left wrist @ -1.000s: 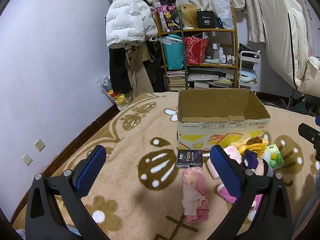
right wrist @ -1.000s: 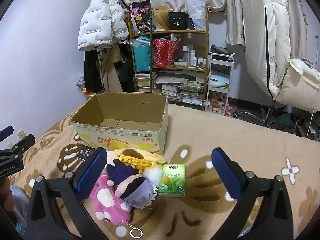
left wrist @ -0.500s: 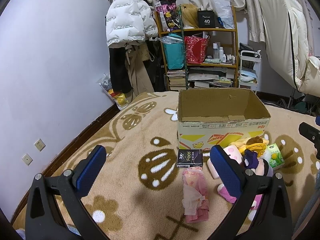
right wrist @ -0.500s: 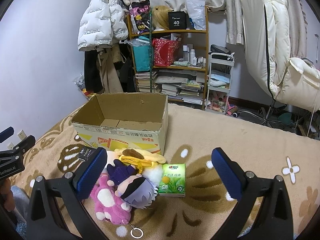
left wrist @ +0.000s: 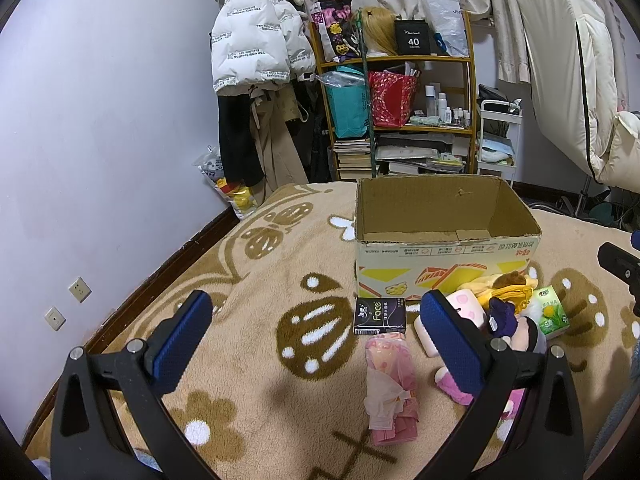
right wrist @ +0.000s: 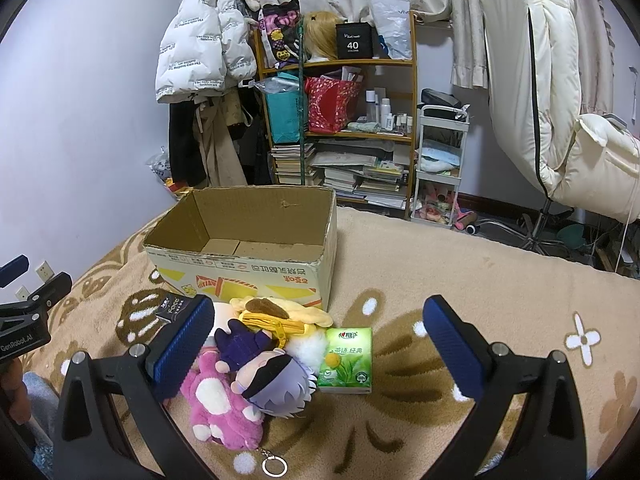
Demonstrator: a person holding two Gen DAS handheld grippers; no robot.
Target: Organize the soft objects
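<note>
An open empty cardboard box [left wrist: 446, 236] [right wrist: 244, 248] stands on the patterned blanket. In front of it lie a black tissue pack [left wrist: 381, 316], a pink wrapped bundle [left wrist: 392, 392], a pink plush [right wrist: 218, 404], a purple-haired doll [right wrist: 276, 380], a yellow plush [right wrist: 276, 314] and a green tissue pack [right wrist: 347, 355] [left wrist: 553, 312]. My left gripper [left wrist: 316, 336] is open and empty, held above the blanket left of the pile. My right gripper [right wrist: 320, 344] is open and empty above the plush pile.
A wooden shelf [right wrist: 340, 120] crammed with books, bags and bottles stands behind the box, with coats [left wrist: 256, 52] hanging to its left. A white trolley [right wrist: 440, 164] and a cream chair [right wrist: 560, 120] stand on the right. The wall runs along the left.
</note>
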